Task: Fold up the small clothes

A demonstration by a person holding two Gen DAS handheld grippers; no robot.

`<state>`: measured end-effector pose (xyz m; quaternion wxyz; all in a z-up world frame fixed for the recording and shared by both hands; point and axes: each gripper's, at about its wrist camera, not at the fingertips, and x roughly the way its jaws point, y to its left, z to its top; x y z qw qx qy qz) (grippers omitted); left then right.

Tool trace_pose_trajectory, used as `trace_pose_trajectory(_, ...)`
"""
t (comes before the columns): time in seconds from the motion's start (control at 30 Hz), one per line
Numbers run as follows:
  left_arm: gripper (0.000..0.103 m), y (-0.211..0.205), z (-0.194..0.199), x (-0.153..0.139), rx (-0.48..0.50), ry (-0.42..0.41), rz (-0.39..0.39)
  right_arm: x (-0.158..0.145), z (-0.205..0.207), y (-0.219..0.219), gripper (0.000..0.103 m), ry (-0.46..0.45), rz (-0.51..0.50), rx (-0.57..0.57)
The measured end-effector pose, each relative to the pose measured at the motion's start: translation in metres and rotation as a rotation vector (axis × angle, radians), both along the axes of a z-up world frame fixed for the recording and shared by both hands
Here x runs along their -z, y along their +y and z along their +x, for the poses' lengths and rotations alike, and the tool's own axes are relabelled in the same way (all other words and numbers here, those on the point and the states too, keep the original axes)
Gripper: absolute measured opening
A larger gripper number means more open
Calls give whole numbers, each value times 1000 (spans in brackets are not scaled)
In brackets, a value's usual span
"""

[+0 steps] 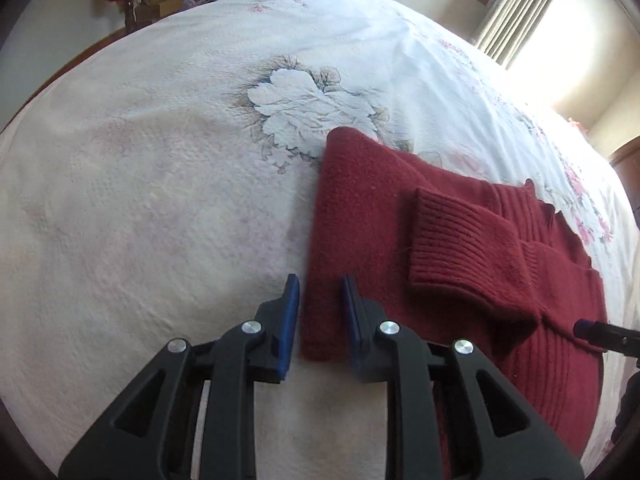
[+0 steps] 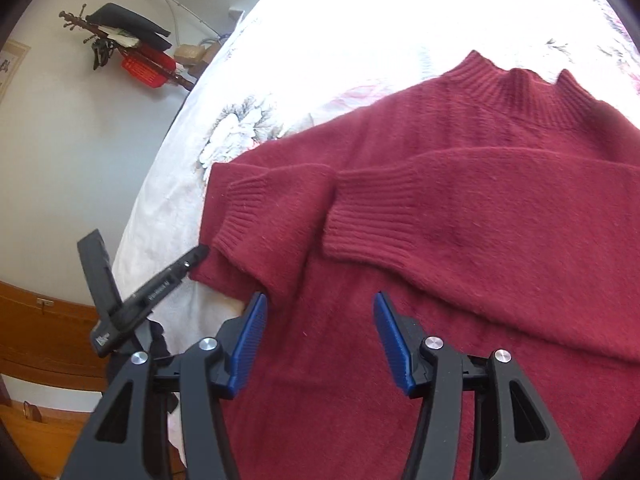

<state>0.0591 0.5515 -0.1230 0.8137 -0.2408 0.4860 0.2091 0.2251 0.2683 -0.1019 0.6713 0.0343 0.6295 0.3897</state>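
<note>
Dark red sweater (image 2: pixel 460 208), white floral bedspread (image 1: pixel 160 160), blue gripper pads (image 2: pixel 250 340)

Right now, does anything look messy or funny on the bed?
Nothing looks damaged or spilled. The red sweater lies flat on the flowered bedspread with both sleeves folded across its front. One small thing: the two cuffs do not line up, and the left one sits lower and slanted.
</note>
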Motion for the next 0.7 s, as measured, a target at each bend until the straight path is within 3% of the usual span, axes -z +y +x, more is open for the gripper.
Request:
trace_pose_trajectory(0.1,22,-3,2,4,36,9,40,5,5,26,56,12,-7,-4)
trace_pose_trajectory(0.3,23,-2,-10,0,13,-37,-8,29,11,56,56,90,-27,-2)
trace_pose_trajectory(0.37,23,-2,-13,-5,6,-53,-12,38,9,64,49,110,-43,-7)
trace_pose_trajectory(0.4,23,-1,-15,-7,-2,-60,-15,41,8,67,32,115,-38,-13)
trace_pose_trajectory(0.43,23,0,-17,-9,-11,-65,-19,43,6,67,26,115,-33,-18)
trace_pose_trajectory(0.53,22,3,-21,-16,-36,-88,-30,34,2,65,18,78,-1,-40)
trace_pose_trajectory(0.7,22,-8,-15,-32,-25,-129,-20,-13,3,36,16,-7,88,-62)
